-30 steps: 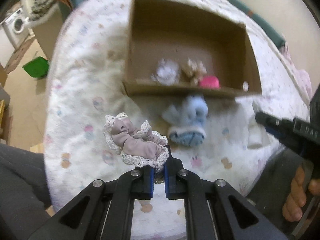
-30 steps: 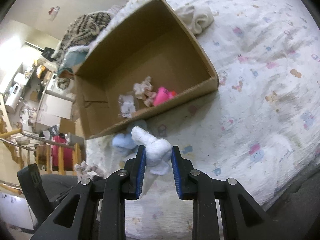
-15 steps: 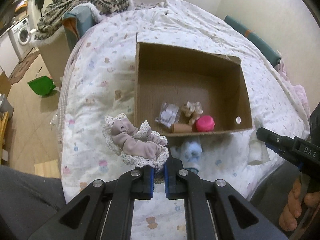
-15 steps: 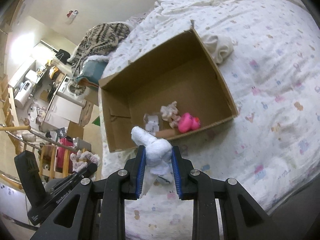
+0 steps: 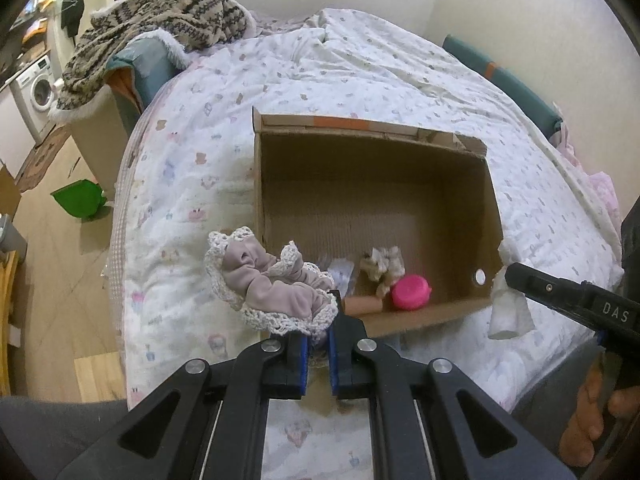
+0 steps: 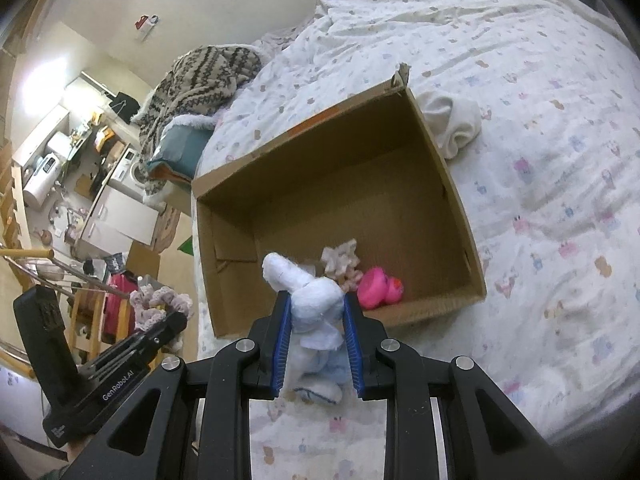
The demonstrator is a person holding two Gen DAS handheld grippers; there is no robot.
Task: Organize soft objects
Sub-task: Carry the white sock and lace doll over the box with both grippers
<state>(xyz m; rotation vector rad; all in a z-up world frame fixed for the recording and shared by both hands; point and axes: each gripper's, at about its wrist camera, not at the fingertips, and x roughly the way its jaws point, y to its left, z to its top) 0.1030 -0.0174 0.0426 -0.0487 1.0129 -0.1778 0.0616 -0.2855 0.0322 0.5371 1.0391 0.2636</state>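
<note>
My left gripper is shut on a mauve cloth with white lace trim and holds it above the near left corner of an open cardboard box. My right gripper is shut on a white soft toy and holds it above the box's near wall. In the box lie a pink toy, a beige soft toy and a clear packet. A light blue sock lies on the bed below my right gripper.
The box sits on a patterned white quilt. A cream cloth lies beside the box's far side. A patterned knit blanket is piled at the bed's head. A green dustpan lies on the wooden floor.
Both grippers have risen and pulled back with their cloth and toy still held. The box now shows from higher up and the blue sock is hidden in the left wrist view.
</note>
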